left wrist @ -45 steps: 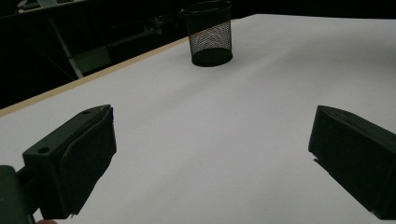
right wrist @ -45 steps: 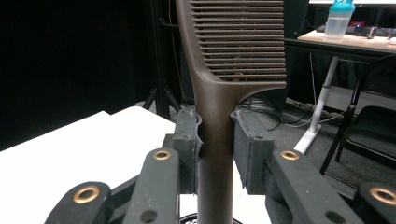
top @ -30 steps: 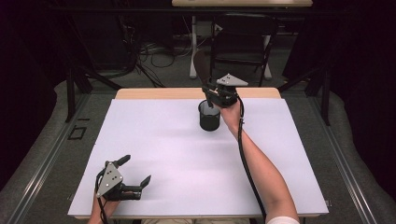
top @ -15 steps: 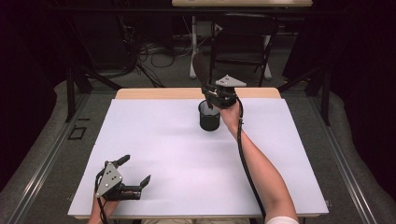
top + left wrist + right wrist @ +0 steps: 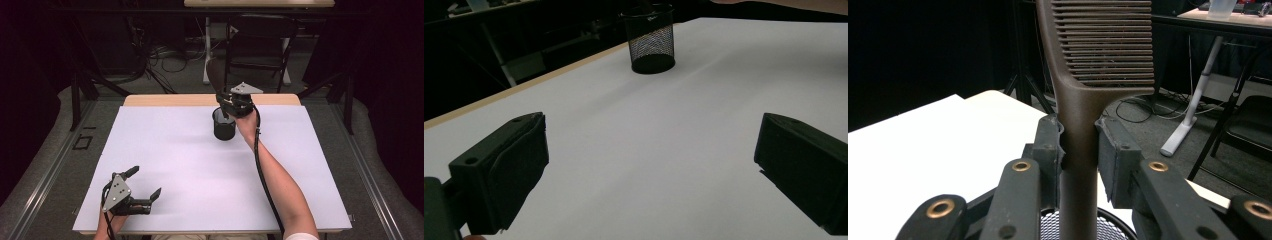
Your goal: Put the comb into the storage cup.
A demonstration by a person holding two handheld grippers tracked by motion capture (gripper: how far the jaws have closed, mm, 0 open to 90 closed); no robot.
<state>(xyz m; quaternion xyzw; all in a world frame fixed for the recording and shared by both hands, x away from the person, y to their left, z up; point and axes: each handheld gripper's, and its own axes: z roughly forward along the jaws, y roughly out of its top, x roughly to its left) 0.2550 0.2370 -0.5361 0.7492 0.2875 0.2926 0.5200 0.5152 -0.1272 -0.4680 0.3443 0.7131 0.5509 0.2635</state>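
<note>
The right tool (image 5: 1079, 145) is pinching the handle of a brown comb (image 5: 1098, 55), its pads pressed on either side of the neck just below the teeth. The comb stands upright, teeth uppermost, with the lower end of its handle reaching down into the mouth of a black mesh cup (image 5: 224, 125), which sits on the white worktop (image 5: 200, 165) directly under that tool.

Taking the cup as the landmark: the right tool is right above it, and the left tool (image 5: 142, 192) is well apart from it, at the near edge of the worktop on the person's left side. The left tool is spread wide and holds nothing; seen along its own jaws, the cup (image 5: 651, 37) stands far ahead of it.

What could go wrong, as I judge it: the handle looks close to the cup's rim, so if it catches the rim on the way down it could tip or shove the light mesh cup, which nothing steadies. Letting go too high could make the comb drop hard, bounce, or lean over and topple the cup. The grip sits on a narrow, smooth neck, so the comb could also swivel between the pads.

Count: one comb, one mesh cup, two tools, one worktop.
</note>
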